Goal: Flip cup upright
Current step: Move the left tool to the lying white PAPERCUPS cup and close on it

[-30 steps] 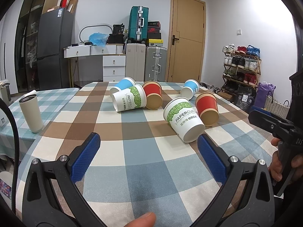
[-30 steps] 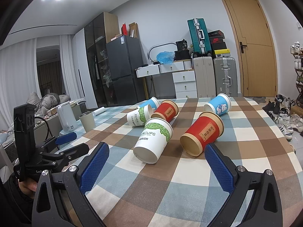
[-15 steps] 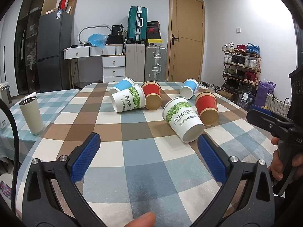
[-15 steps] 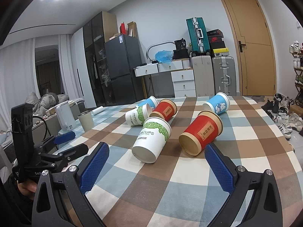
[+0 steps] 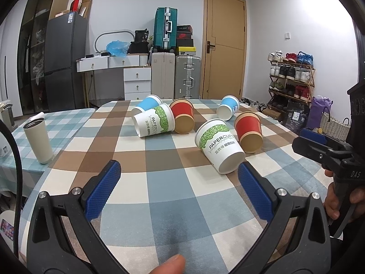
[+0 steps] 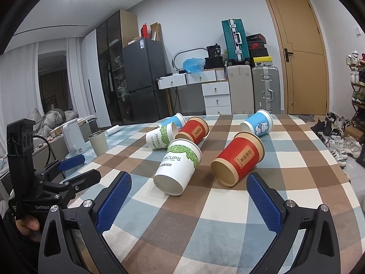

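Several paper cups lie on their sides on the checked tablecloth [image 5: 159, 182]. Nearest is a white-and-green cup [image 5: 220, 145], also in the right wrist view [image 6: 179, 166]. Beside it lies a red cup [image 5: 248, 131], also in the right wrist view [image 6: 238, 161]. Farther back lie another white-green cup [image 5: 154, 123], a red cup [image 5: 183, 117] and two blue cups [image 5: 228, 110] [image 5: 146, 105]. My left gripper [image 5: 179, 187] is open and empty, short of the nearest cup. My right gripper [image 6: 188, 198] is open and empty, just in front of the white-green and red cups.
A beige tumbler [image 5: 38, 140] stands upright on the adjoining teal-checked table at the left. A white kettle [image 6: 74, 139] stands beyond it. The other hand-held gripper shows at the right edge of the left view [image 5: 324, 150]. Shoe rack [image 5: 292, 77] and suitcases stand behind.
Both grippers have drifted slightly forward toward the cups; the cups appear a little nearer. Nothing on the table has moved and both grippers stay open.
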Available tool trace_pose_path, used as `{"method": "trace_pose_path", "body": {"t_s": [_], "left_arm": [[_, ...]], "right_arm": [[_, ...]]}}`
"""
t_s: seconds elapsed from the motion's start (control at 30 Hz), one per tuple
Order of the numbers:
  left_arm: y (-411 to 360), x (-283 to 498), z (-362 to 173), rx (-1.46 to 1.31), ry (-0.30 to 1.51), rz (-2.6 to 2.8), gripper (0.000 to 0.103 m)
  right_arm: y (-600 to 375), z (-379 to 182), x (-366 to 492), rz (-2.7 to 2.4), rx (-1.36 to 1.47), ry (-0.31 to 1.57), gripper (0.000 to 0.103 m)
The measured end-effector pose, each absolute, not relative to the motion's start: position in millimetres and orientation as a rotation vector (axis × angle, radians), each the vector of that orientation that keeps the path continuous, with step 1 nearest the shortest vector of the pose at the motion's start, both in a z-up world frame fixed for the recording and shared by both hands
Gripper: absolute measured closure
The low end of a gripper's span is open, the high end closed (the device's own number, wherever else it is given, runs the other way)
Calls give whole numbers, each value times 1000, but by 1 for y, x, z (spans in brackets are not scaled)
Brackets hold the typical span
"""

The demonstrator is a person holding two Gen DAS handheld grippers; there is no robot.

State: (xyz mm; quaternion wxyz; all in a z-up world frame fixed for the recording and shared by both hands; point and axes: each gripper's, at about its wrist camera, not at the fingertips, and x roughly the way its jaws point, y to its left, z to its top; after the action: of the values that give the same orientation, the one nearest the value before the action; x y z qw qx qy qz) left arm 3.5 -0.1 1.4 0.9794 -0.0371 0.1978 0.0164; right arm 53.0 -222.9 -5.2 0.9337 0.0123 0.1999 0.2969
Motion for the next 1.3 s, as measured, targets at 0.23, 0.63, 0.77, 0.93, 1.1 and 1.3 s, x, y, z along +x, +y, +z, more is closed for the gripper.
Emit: {"method": "trace_pose_path", "body": {"t_s": [0.23, 0.63, 0.77, 0.93, 1.1, 1.3], "left_arm": [[-3, 5, 11, -99, 394, 20, 1], [-33, 46, 13, -113, 481, -29, 1], [-40, 68, 8, -127, 534, -35, 1], [-50, 95, -1, -102, 601, -14, 1], [-59, 113, -8, -93, 651, -32, 1], [-67, 134, -16, -108, 704, -32, 6]], "right_arm": [[-224, -1, 58, 574, 0, 429, 0], [-243, 0, 76, 471, -5, 498, 0], [-247, -3, 81, 462, 1, 517, 0], [-247, -5, 82, 456, -13, 533, 0], [-249, -5, 82, 431, -32, 536, 0], [-257, -6, 87, 418, -11, 540, 0]]}}
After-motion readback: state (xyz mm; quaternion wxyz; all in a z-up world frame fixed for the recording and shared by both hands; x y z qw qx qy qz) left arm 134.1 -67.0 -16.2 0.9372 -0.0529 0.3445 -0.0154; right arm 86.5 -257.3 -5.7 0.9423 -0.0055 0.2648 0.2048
